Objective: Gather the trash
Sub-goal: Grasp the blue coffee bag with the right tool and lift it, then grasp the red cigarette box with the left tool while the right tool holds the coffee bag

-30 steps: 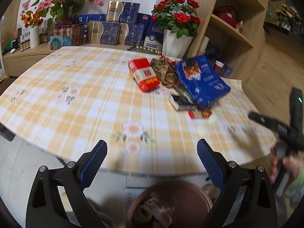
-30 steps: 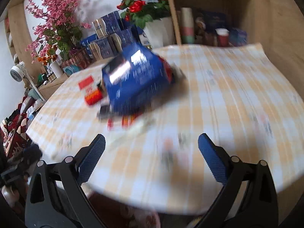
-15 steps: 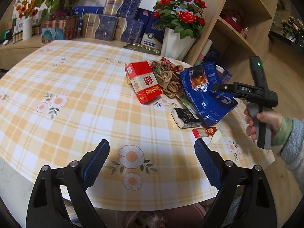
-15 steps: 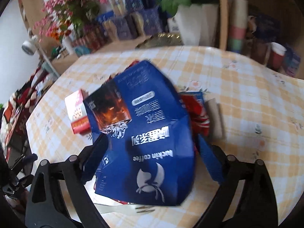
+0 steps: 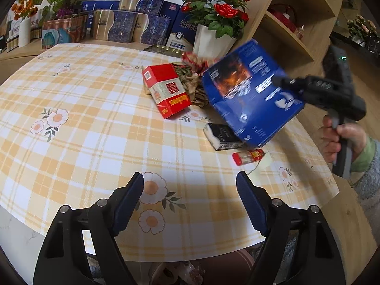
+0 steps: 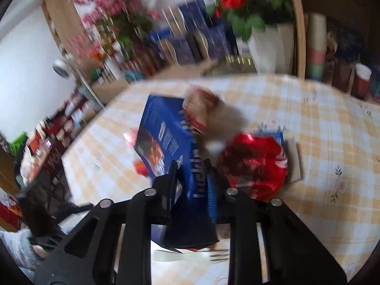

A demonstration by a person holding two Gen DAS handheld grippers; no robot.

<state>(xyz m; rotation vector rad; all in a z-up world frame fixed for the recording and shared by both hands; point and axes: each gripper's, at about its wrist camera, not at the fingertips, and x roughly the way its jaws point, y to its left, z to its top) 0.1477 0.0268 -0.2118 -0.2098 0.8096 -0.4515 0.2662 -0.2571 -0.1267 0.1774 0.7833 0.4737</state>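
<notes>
A blue paper coffee bag (image 5: 251,90) hangs tilted above the checked table (image 5: 95,118), and my right gripper (image 6: 191,173) is closing its jaws on the bag's edge, pads pressing it. Left on the table are a red carton (image 5: 166,90), crumpled brown wrappers (image 5: 190,80), a small black-and-white box (image 5: 223,137), a red tube (image 5: 248,156) and a red foil wrapper (image 6: 254,166). My left gripper (image 5: 190,180) hovers over the near table edge, its jaws closing with nothing between them.
A white vase of red roses (image 5: 213,35) and stacked gift boxes (image 5: 123,23) line the far side. A wooden shelf (image 5: 285,23) stands at the right. A brown bin (image 5: 178,270) with scraps sits under the near table edge. A white plastic fork (image 6: 190,255) lies below the bag.
The right gripper has closed on the blue bag and lifted it off the pile. The left gripper has come forward over the table edge, and its jaws have narrowed a little.
</notes>
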